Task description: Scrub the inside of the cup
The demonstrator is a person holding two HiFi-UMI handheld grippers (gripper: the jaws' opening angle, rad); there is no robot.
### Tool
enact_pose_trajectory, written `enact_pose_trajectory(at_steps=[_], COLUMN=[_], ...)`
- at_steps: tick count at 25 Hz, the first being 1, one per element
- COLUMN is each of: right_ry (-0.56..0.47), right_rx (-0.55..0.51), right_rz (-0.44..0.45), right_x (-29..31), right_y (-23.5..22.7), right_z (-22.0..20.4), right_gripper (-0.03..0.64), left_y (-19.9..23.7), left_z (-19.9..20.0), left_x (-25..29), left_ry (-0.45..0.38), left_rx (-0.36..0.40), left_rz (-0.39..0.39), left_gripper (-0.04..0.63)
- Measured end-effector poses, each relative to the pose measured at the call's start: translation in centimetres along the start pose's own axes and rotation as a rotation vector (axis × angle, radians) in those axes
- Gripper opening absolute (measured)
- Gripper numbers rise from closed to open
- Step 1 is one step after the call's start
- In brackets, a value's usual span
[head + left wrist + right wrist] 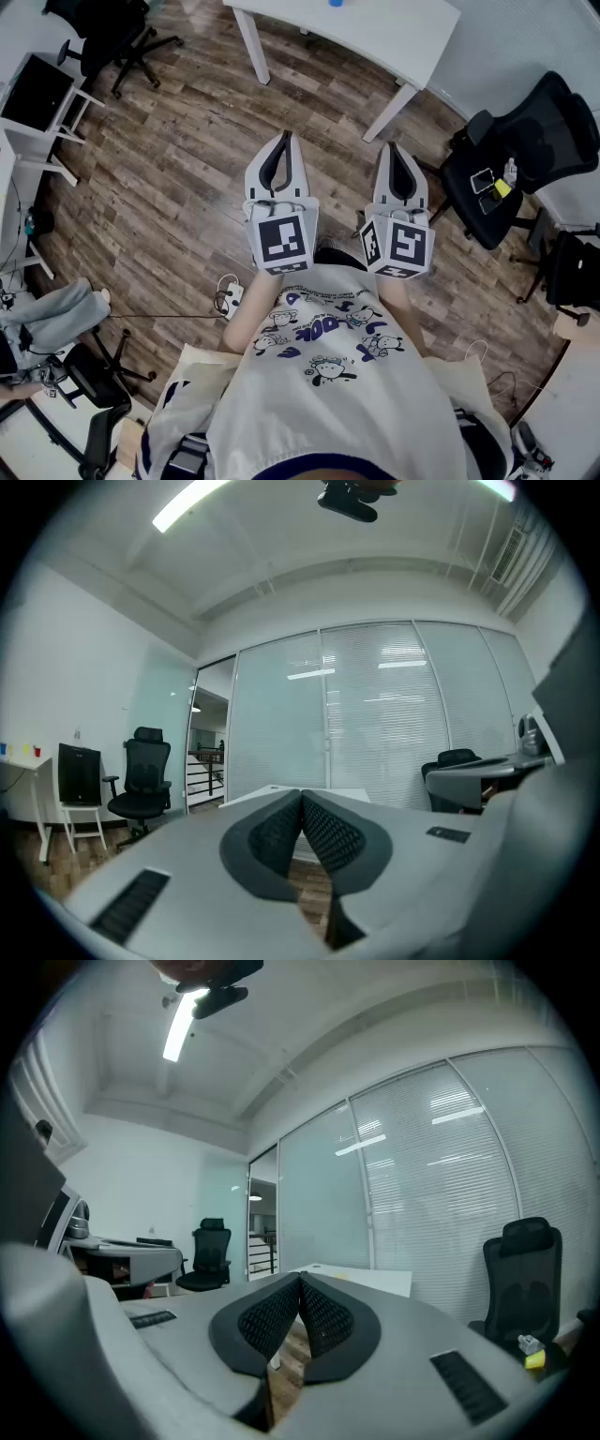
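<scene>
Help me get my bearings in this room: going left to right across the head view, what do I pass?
Black monitor → power strip → left gripper → right gripper → black office chair.

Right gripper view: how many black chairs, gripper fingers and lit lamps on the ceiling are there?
Black chairs: 2
Fingers: 2
Lit ceiling lamps: 1
Total: 5
</scene>
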State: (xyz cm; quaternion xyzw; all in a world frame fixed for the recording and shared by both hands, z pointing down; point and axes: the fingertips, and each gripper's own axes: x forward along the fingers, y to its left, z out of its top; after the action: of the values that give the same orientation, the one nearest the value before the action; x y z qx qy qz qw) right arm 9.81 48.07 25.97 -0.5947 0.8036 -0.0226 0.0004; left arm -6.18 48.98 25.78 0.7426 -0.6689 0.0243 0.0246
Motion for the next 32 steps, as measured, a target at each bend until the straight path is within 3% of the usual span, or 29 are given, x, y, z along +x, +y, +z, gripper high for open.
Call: enact_pose_trajectory(at_steps=[18, 32], right_ry=[0.004, 0.038], right_rx=[0.020, 0.076], right_rz=[0.002, 0.065], right_x=[-0.2, -0.7], right_y=[-1.6, -4.0], right_z=[-0.4, -2.0], right_gripper=[0.028, 0.028], left_y=[-1.2, -2.8], left_z=[-0.3, -1.5], left_x=[0.5, -0.6], left_ry=[0.011, 0.040], left_rx=[0.001, 0.007], left_rz=[0.009, 0.086], left_gripper=[0.026, 0.026])
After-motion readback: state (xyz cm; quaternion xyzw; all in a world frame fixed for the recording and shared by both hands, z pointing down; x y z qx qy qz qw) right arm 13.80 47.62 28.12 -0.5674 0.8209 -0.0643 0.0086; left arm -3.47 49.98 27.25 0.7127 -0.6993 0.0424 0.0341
